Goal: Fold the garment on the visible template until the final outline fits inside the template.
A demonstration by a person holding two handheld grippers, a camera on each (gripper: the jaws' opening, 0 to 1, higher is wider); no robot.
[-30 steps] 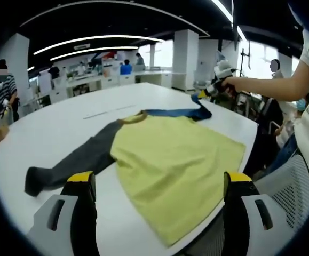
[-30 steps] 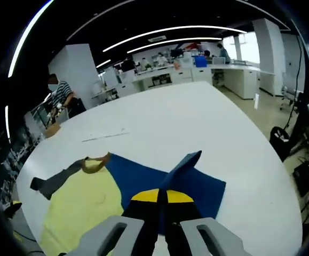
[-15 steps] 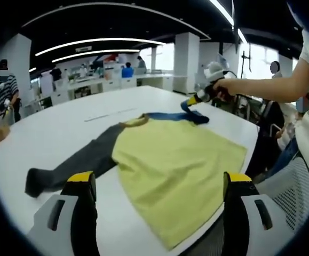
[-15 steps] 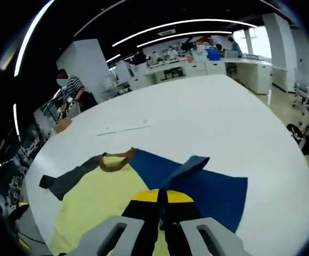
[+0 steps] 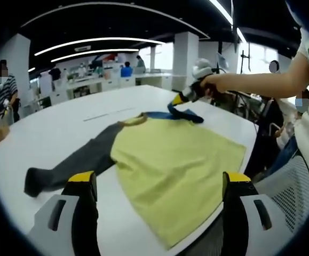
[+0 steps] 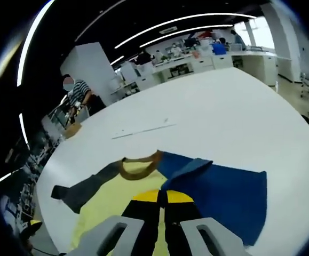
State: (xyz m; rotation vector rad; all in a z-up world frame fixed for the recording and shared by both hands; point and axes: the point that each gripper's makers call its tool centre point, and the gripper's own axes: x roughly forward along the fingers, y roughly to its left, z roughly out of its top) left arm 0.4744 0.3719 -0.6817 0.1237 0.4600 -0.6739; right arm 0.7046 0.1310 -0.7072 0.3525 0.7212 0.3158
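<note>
— Yellow cloth is the biggest part of the garment [image 5: 175,160]. It lies flat on the white surface [image 5: 63,128], and one grey sleeve [image 5: 71,162] sticks out to the side. See it?

— Yes! And there is a brown collar [image 6: 139,166] at the top. What about the blue sleeve [image 6: 223,192]?

— The right tongs [image 6: 161,201] have it. Their two yellow tips are pressed tight together, and a fold of the blue cloth comes up between them. So they are clenched on the blue sleeve.

— In the left gripper view I can see those tongs too, far off [image 5: 182,98]. A hand [image 5: 205,85] holds them, and the bare arm reaches straight out over the far end of the surface (it comes in from the right side of that view).

— Right. The blue cloth hangs from them, lifted off the surface a little, and bends back over the yellow part near the collar.

— And the left tongs [image 5: 157,184]?

— Wide open, holding nothing. One yellow tip is just beside the grey sleeve, the other is past the near edge of the yellow cloth. They hover low above the near side of the garment.

— There is also a thin line marked on the surface [image 6: 143,130], beyond the collar.

— Yes, well apart from the garment. And a person in a striped top [image 6: 78,98] stands far back by the desks.
</note>
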